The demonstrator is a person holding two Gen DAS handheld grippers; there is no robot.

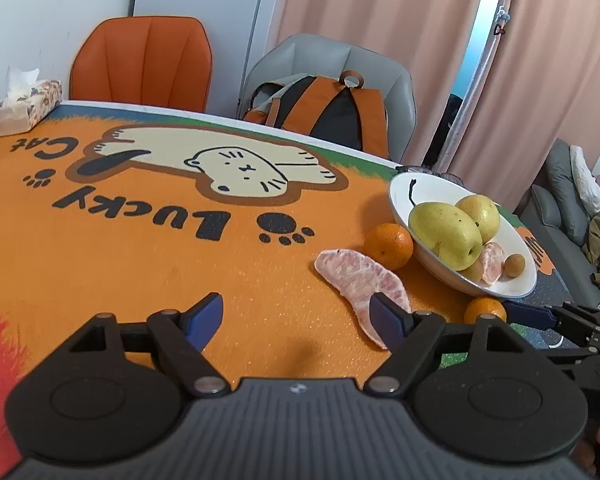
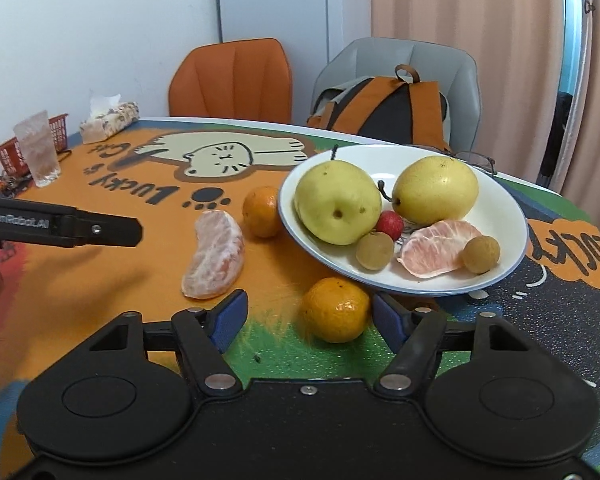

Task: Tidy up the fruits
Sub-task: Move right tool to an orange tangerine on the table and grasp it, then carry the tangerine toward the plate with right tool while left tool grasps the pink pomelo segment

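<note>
Left jaws: my left gripper (image 1: 298, 320) stands wide apart over the orange tablecloth (image 1: 140, 264), nothing between the pads; the right pad overlaps the loose pomelo slice (image 1: 360, 280) in the picture.
Loose pomelo slice: pale pink, peeled, curved, lying flat at centre, left of the plate (image 2: 500, 268).
Far tangerine: bright orange, round, at the plate's left rim (image 2: 262, 212).
Right jaws: my right gripper (image 2: 308, 320) is apart, with the near tangerine (image 2: 336, 308) between the pads, lower centre, just below the plate's rim; its right pad is close to the peel, and I cannot tell if it touches.
Plate: white, blue-edged, right of centre.
Counts: two tangerines, two yellow pears (image 2: 338, 206), two pomelo slices, two tan longans (image 2: 375, 250), one small red fruit (image 2: 390, 225).
Only in right view: red fruit, second longan, a plastic cup (image 2: 38, 148), red baskets (image 2: 10, 154).
Only in left view: a sofa (image 1: 556, 208), far right.
</note>
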